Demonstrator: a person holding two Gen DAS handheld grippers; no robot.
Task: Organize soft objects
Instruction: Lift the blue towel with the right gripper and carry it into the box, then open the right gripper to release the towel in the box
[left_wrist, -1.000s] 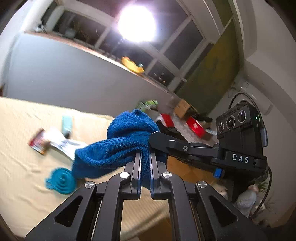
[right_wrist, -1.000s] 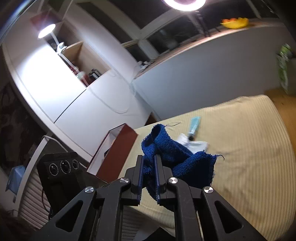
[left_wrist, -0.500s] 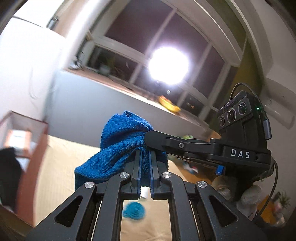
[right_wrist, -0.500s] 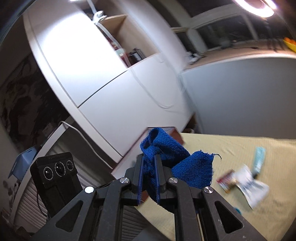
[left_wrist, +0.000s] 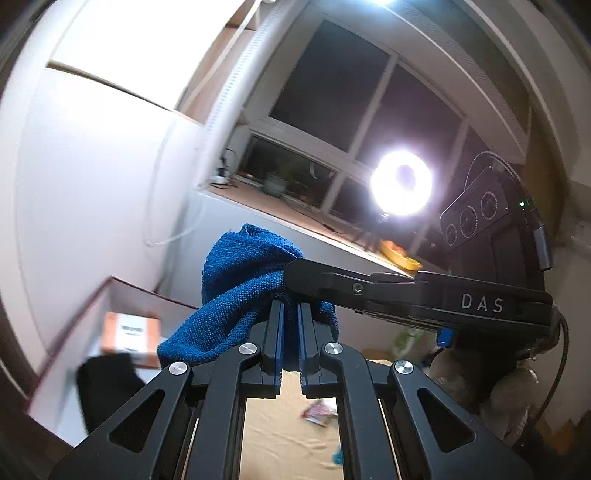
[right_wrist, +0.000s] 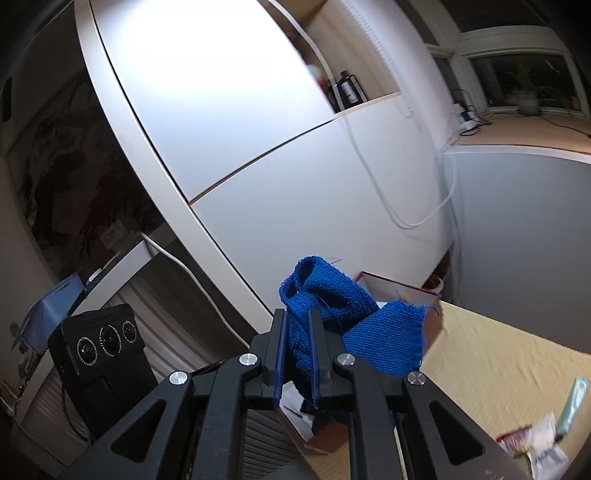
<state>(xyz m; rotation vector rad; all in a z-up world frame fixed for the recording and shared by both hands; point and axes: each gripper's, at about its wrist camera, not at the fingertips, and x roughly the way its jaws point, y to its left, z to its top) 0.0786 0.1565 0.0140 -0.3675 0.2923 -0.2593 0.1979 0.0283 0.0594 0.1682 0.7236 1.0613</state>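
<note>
Both hand-held grippers were clamped on one blue knitted cloth (left_wrist: 240, 295): the left hand-held gripper (left_wrist: 290, 314) pinched a bunched fold, the right hand-held gripper (right_wrist: 297, 328) another edge. The cloth hung in the air above the near end of the red-rimmed box (left_wrist: 122, 295), which seemed, through blur, the likely destination. Done well, both grips should hold until the cloth is over the box's opening, then let go together. It looked thick, loosely woven, rumpled, with frayed threads.
</note>
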